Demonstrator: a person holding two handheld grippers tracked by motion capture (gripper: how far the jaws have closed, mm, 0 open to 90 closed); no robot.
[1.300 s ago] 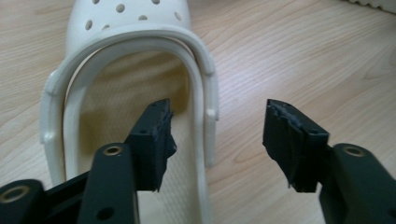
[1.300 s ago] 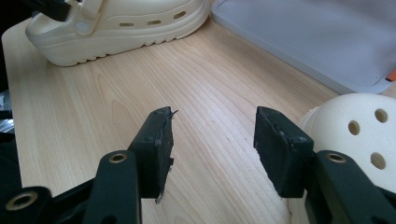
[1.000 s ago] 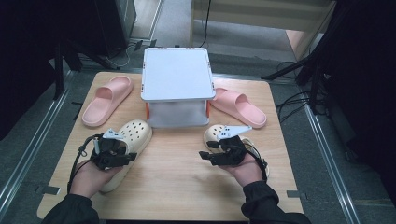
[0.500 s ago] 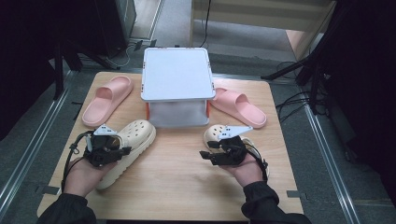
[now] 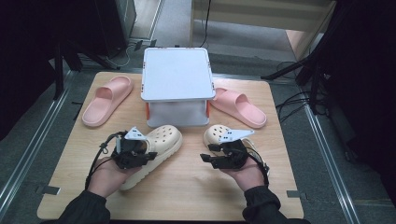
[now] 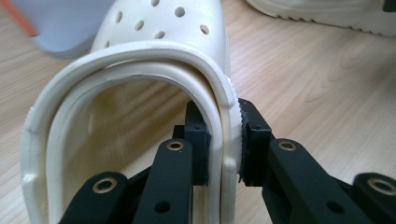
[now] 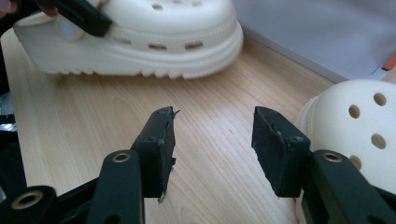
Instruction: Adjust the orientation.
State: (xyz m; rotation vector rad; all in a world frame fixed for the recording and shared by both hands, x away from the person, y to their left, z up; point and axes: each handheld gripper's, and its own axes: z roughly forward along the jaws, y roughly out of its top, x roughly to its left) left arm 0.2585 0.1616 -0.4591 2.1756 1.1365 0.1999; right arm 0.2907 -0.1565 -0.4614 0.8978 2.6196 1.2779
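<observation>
Left gripper [image 6: 223, 140] first: its jaws have just been closing and are now clamped on the side wall of the cream clog [image 6: 140, 93], one pad inside the shoe's opening, the other pressed against the outside of the rim. In the high view that left gripper [image 5: 133, 151] sits over the heel end of the same clog [image 5: 159, 142], whose perforated toe points toward one o'clock, ending just short of the white box [image 5: 176, 88] at the table's middle.

Over to the right gripper [image 7: 212, 140]: jaws apart, bare wood grain between the pads, gripping nothing. The second cream clog [image 7: 355, 126] sits just at its three o'clock, close beside the outer pad. From above, this gripper [image 5: 224, 154] rests over that clog [image 5: 219, 135], at four o'clock from the box.

Further out, one pink slide [image 5: 105, 100] lies at nine o'clock of the box, another pink slide [image 5: 238, 107] at three o'clock, all on the wooden table [image 5: 187, 186].
</observation>
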